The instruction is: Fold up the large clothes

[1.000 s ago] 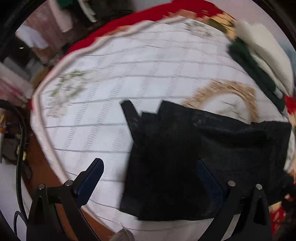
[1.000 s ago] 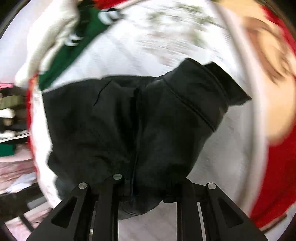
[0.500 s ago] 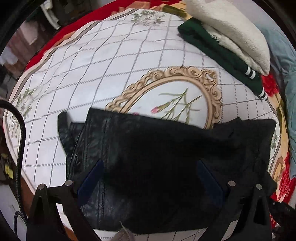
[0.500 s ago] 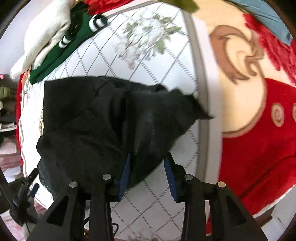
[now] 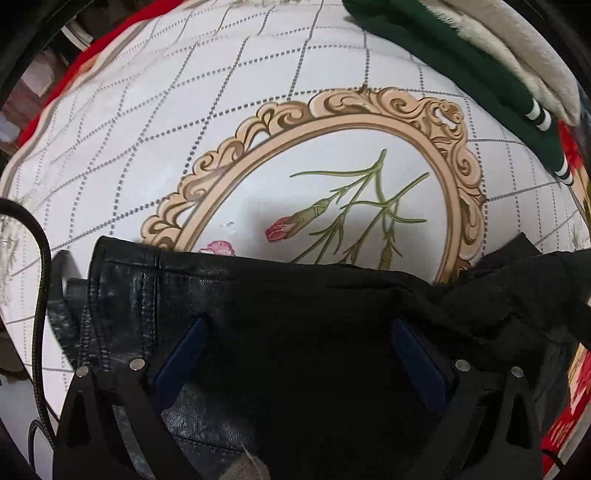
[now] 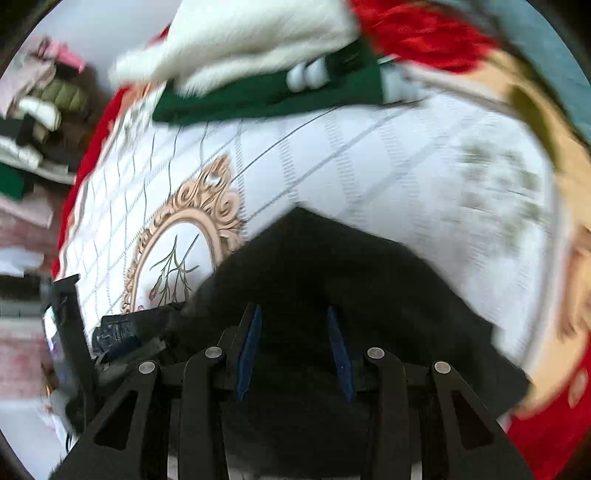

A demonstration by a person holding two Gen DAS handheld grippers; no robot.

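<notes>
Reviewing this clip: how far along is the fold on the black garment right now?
Done: a green garment and a cream one lie stacked at the far edge of the patterned blanket. In hand: the black garment lies bunched, not flat; left gripper and right gripper sit open over it. Left: a tidy final fold and stacking.

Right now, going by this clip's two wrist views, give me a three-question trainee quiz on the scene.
1. True or false: the left gripper is open over the black garment.
2. What lies directly under the cream fleece? A) green garment B) black garment C) bare blanket
3. What motif does the blanket's gold frame surround?

Key: 1 true. 2 A. 3 flower stems with pink buds.
</notes>
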